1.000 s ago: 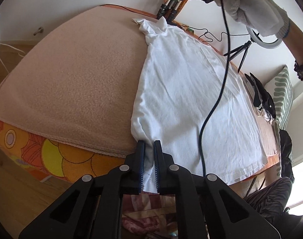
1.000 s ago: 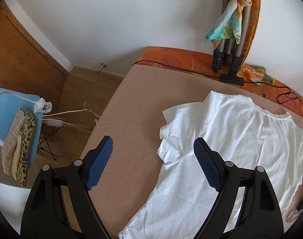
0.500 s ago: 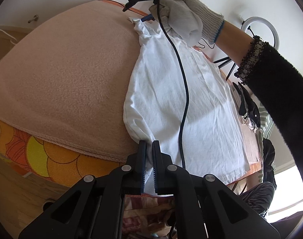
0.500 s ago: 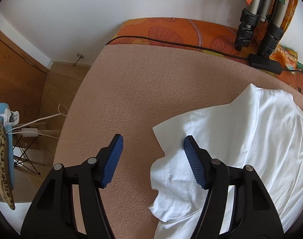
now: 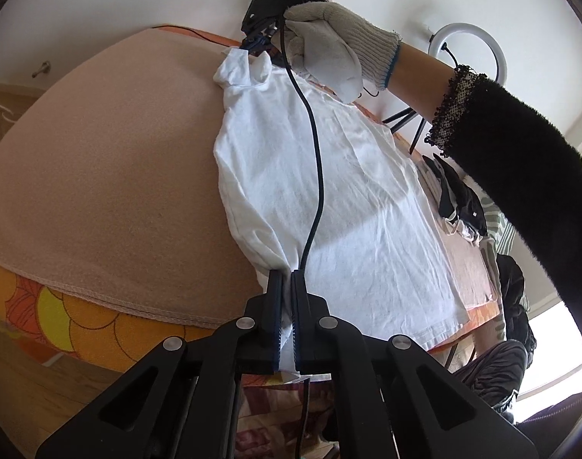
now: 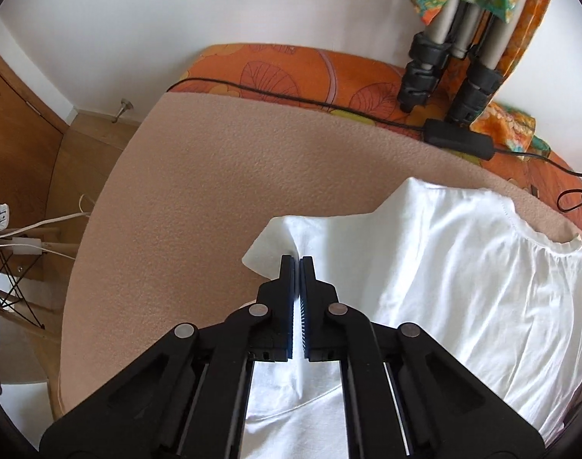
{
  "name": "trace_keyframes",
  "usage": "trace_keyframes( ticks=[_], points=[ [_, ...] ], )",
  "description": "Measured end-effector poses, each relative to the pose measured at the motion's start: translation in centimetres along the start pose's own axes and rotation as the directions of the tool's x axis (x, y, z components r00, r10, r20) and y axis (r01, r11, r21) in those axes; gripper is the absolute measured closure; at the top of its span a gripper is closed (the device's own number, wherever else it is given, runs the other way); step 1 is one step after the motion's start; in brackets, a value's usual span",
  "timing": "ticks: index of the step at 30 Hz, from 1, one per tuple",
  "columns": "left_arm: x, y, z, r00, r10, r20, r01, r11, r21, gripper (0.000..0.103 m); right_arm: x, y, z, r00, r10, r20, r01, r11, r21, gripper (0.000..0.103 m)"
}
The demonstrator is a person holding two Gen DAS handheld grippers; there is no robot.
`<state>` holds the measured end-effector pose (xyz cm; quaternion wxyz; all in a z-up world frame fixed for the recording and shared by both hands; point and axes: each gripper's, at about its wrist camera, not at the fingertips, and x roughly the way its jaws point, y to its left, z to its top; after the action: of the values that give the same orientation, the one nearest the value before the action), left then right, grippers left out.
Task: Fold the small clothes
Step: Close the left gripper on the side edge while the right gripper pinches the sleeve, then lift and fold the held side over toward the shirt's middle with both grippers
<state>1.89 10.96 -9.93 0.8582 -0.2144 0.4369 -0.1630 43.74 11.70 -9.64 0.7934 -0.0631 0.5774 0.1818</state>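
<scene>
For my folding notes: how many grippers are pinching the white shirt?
2. The left gripper grips the white shirt at its near edge; the right gripper grips its sleeve.

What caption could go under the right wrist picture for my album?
Right hand-held gripper pinches the sleeve of a white cotton T-shirt spread on a beige fleece blanket.

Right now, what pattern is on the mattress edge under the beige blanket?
Orange mattress edge with big yellow flowers; clearest in the left wrist view.

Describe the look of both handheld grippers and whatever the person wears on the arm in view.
Both the left gripper and right gripper are black plastic with silver rivets and ribbed blue pads. A black cable trails from the right one. The hand wears a grey knit glove, blue-edged; the sleeve is fuzzy black, bead-trimmed.
</scene>
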Motion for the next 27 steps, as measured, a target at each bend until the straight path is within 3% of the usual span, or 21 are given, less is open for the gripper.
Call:
trace_keyframes(
  ticks=[9, 16, 27],
  points=[
    [0.8, -3.7, -0.1, 0.998, -0.062, -0.025, 0.063, 0.995, 0.077, 0.1, -6.2, -3.1, -0.9, 0.994, 0.01, 0.105, -0.01, 1.0, -0.001, 0.1],
    [2.0, -7.0, -0.6, 0.994, -0.093, -0.057, 0.101, 0.982, 0.157, 0.1, -9.9, -8.5, -3.0, 0.99, -0.031, 0.136, 0.025, 0.999, 0.044, 0.1],
    [5.5, -11.3, -2.1, 0.988, -0.076, -0.134, 0.111, 0.955, 0.274, 0.101, -7.1, -18.2, -7.3, 0.991, -0.118, 0.066, 0.103, 0.974, 0.202, 0.1]
  ],
)
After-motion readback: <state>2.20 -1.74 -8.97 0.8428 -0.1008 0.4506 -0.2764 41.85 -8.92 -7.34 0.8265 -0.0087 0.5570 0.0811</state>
